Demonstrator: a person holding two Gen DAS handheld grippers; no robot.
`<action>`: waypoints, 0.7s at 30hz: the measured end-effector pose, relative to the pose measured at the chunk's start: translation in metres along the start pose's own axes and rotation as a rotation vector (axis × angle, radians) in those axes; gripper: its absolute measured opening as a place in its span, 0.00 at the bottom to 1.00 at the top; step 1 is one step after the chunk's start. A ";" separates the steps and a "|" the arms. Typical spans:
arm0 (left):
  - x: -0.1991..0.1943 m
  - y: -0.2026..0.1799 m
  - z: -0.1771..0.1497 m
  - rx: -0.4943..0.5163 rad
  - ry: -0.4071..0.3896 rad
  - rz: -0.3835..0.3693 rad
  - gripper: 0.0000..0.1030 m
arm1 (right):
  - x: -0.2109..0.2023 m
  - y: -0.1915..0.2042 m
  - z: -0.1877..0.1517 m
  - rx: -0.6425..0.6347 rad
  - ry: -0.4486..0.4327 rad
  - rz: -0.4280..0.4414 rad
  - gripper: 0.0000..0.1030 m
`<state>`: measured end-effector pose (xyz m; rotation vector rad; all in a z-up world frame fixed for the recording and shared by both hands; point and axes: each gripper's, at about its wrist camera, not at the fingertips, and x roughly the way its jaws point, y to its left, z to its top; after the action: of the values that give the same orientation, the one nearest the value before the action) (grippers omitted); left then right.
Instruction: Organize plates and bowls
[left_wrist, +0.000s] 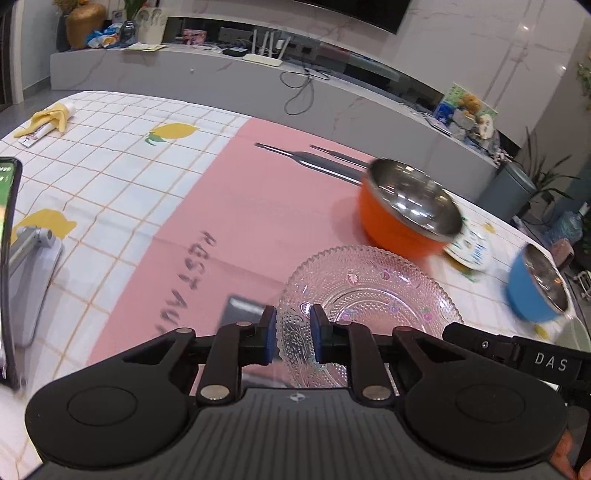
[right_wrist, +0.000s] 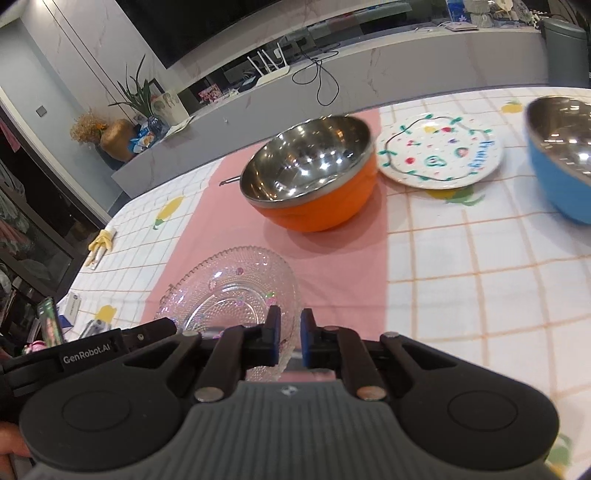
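A clear glass plate (left_wrist: 369, 295) with small coloured flowers is held between both grippers, tilted above the pink mat (left_wrist: 236, 206). My left gripper (left_wrist: 293, 334) is shut on its left rim. My right gripper (right_wrist: 289, 341) is shut on its right rim; the plate also shows in the right wrist view (right_wrist: 229, 291). An orange bowl (right_wrist: 314, 173) with a steel inside stands on the mat beyond the plate. A white painted plate (right_wrist: 439, 155) lies to its right. A blue bowl (right_wrist: 561, 155) stands at the far right.
Metal tongs (left_wrist: 314, 158) lie at the far side of the mat. A phone on a stand (left_wrist: 7, 258) is at the left edge. A yellow cloth (left_wrist: 48, 118) lies at the far left. A grey counter (left_wrist: 221, 70) runs behind the table.
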<state>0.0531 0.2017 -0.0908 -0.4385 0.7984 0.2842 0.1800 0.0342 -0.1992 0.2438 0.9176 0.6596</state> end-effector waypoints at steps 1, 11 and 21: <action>-0.005 -0.004 -0.004 0.004 0.003 -0.007 0.20 | -0.008 -0.002 -0.003 0.004 -0.003 0.001 0.08; -0.026 -0.039 -0.059 0.081 0.066 -0.028 0.20 | -0.065 -0.036 -0.054 0.050 0.023 -0.024 0.07; -0.025 -0.045 -0.089 0.085 0.087 -0.025 0.17 | -0.079 -0.049 -0.079 0.060 0.031 -0.052 0.07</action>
<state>-0.0011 0.1180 -0.1154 -0.3823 0.8860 0.2081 0.1037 -0.0595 -0.2172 0.2629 0.9713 0.5901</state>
